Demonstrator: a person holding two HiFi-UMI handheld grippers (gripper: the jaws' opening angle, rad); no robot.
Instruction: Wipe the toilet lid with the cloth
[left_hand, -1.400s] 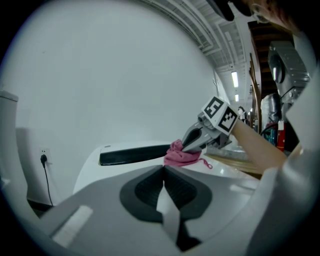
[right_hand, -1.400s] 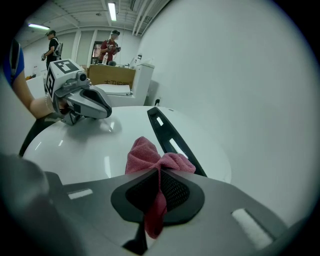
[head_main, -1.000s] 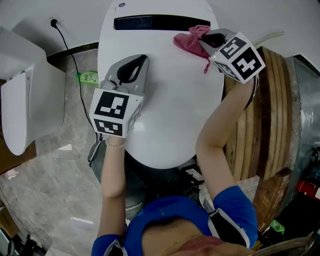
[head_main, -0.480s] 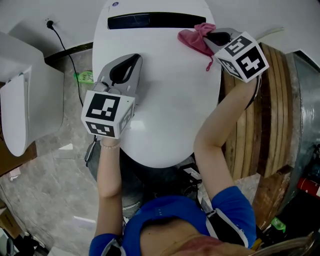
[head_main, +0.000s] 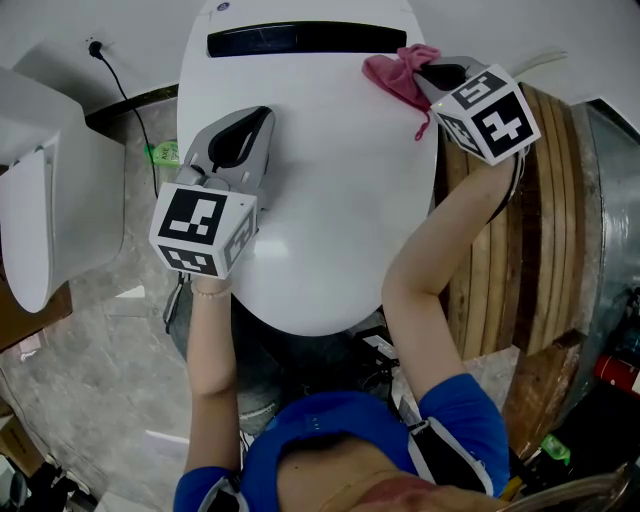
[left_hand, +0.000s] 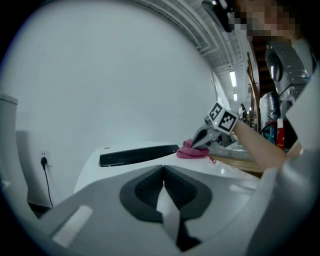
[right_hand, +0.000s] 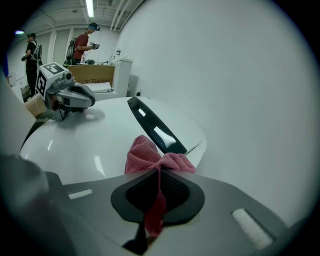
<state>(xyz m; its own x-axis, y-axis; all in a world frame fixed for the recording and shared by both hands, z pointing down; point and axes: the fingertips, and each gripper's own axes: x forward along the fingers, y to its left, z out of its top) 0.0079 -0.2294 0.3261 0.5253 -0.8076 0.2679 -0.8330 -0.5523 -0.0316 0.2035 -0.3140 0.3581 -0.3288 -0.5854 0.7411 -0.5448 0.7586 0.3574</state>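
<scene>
— Head view first. Where to look for the cloth (head_main: 392, 72)?
— At the back right corner of the toilet lid (head_main: 330, 210), just right of the black strip (head_main: 298, 41). Pink, bunched, lying on the white surface, with one thin tail trailing toward the front.
— Held by anything?
— Pinched by the right gripper (head_main: 428, 76), reaching in over the right edge from the side of the wooden planks (head_main: 520, 240).
— And the left gripper (head_main: 256, 120)?
— Over the left edge of the lid, well apart from the cloth, tips toward the back. Touching the lid or just above it, hard to tell from here.
— Left gripper view next.
— Jaws pressed together, nothing between them. Beyond them, the strip across the back of the lid and the cloth at the far right corner, under the right gripper's tips.
— Right gripper view?
— Jaws clamped on a fold of the cloth, a strand of it hanging down in the gap. The rest fanned out ahead on the lid, beside the end of the strip. Left gripper far across the lid, near the opposite edge. Two people (right_hand: 82, 42) standing in the background by a cardboard box (right_hand: 92, 74).
</scene>
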